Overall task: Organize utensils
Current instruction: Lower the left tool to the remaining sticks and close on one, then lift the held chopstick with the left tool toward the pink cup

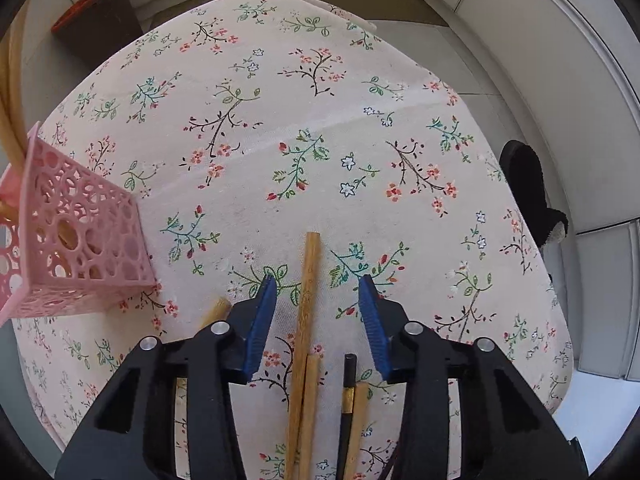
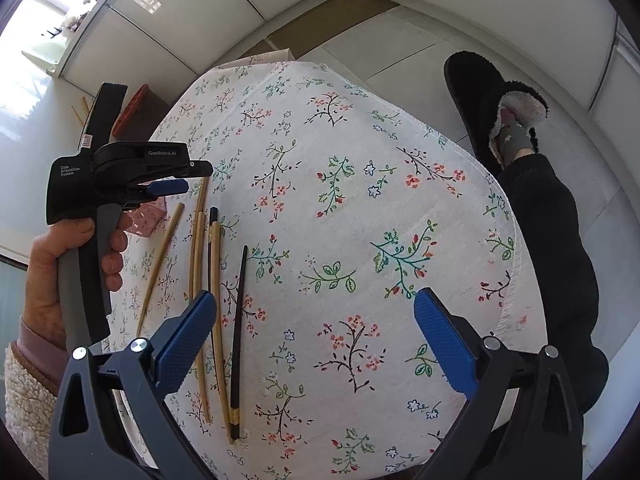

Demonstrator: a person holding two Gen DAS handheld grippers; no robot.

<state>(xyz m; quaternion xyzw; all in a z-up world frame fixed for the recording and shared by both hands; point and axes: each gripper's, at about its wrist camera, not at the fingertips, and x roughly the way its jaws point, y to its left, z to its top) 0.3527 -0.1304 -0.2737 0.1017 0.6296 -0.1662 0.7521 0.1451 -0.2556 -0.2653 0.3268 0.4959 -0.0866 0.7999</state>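
Several wooden chopsticks [image 2: 196, 264] and black chopsticks [image 2: 239, 320] lie side by side on the floral tablecloth [image 2: 340, 220]. In the left wrist view my left gripper [image 1: 318, 294] is open and hovers low over them, with one long wooden chopstick [image 1: 306, 300] between its blue pads. A pink perforated holder [image 1: 76, 240] stands to its left and holds some wooden chopsticks. My left gripper also shows in the right wrist view [image 2: 176, 188], held by a hand. My right gripper [image 2: 316, 312] is wide open and empty above the cloth, right of the chopsticks.
A dark box with a red rim [image 1: 96, 16] stands beyond the table's far left edge. A foot in a black slipper [image 2: 496, 108] and a dark trouser leg are on the floor to the right of the table. The floor is pale tile.
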